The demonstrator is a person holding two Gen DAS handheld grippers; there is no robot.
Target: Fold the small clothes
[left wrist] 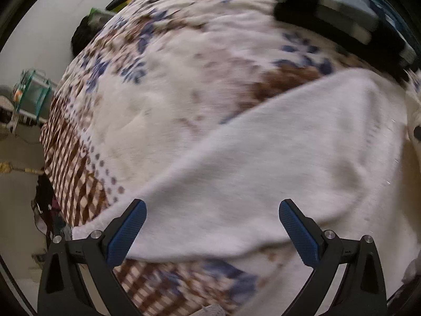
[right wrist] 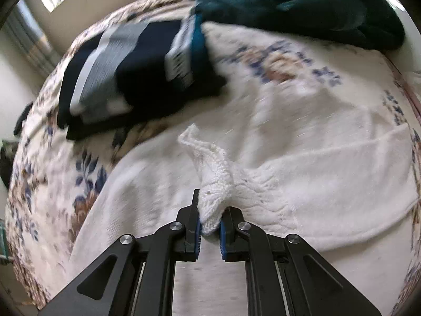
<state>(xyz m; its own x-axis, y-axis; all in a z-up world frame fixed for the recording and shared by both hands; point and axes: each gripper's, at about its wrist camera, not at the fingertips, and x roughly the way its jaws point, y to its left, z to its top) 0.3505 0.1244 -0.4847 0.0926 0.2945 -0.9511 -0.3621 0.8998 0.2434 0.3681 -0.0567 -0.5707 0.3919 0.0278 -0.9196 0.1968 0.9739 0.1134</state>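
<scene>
A white knitted garment (right wrist: pixel 315 173) lies spread over a floral bedspread (right wrist: pixel 52 173). My right gripper (right wrist: pixel 210 210) is shut on a bunched knitted corner of it, which sticks up between the blue pads. In the left wrist view the same white garment (left wrist: pixel 276 173) stretches across the lower right, blurred by motion. My left gripper (left wrist: pixel 211 205) hangs above it, open, with nothing between its blue pads.
A folded navy, grey and white striped garment (right wrist: pixel 126 73) lies at the back left of the bed, also seen as a dark folded stack (left wrist: pixel 331 8). A dark teal blanket (right wrist: pixel 289 2) sits at the far edge. The bed's brown checked border (left wrist: pixel 71 163) drops off at left.
</scene>
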